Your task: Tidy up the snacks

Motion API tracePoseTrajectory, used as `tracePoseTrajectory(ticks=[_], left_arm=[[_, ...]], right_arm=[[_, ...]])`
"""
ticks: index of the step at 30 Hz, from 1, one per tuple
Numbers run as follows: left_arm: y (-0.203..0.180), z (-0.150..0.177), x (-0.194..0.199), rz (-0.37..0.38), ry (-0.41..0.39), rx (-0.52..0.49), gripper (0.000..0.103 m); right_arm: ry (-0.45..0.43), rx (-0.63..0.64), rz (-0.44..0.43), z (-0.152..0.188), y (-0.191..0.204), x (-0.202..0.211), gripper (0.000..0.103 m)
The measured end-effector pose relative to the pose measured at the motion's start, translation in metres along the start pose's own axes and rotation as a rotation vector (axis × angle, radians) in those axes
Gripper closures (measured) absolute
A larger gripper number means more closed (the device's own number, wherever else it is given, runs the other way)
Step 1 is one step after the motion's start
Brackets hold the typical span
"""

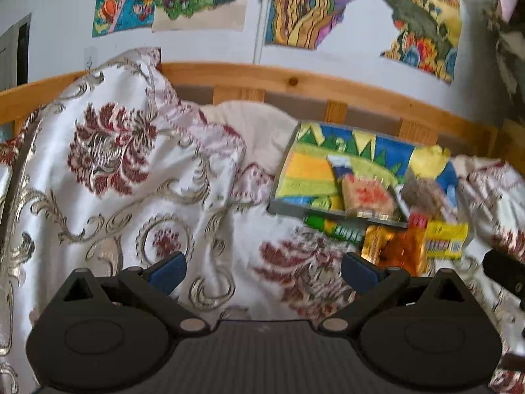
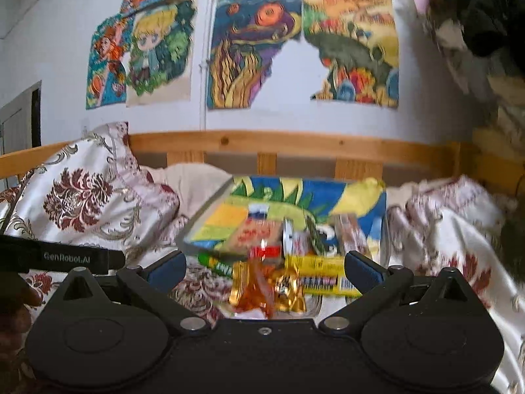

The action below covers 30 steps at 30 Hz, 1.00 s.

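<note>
left claw point(image 1: 264, 271) and right claw point(image 2: 264, 267) were both spread wide, holding nothing, above a bed point(image 1: 131, 197) with a floral cover. snack packets lay near a colourful tray point(image 2: 210, 226): a yellow bar point(image 2: 323, 277), a green bar point(image 2: 218, 264) and an orange wrapper point(image 2: 252, 287) on the cover just before it, a tan packet point(image 1: 367, 197) inside it.

Snacks point(image 2: 288, 275) before tray point(image 2: 210, 226), on bedspread point(image 1: 131, 197)

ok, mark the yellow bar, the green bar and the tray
yellow bar point(image 2: 323, 279): right wrist view, middle of wrapper.
green bar point(image 1: 333, 229): left wrist view, middle of wrapper.
tray point(image 1: 297, 208): left wrist view, near rim.
</note>
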<state>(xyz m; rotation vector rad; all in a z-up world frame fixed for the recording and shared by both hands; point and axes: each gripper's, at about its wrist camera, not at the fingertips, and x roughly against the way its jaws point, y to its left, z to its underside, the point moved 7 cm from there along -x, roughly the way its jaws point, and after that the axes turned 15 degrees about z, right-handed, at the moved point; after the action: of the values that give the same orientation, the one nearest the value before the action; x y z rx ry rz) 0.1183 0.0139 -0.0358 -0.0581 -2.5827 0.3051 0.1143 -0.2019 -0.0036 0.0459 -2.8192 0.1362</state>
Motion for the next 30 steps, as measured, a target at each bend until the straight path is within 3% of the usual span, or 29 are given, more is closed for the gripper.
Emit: tracePoseTrajectory(ticks=[11,30], left_arm=[[0.009,0.015,-0.006,-0.025,0.069,0.016,0.001],[0.011,0.019,-0.010,-0.035,0.094,0.023,0.001]], right_arm=[[0.133,0.018,-0.004,0.021,0.005,-0.015,0.001],[0.192,0.036,-0.007,0.028,0.009,-0.023,0.001]])
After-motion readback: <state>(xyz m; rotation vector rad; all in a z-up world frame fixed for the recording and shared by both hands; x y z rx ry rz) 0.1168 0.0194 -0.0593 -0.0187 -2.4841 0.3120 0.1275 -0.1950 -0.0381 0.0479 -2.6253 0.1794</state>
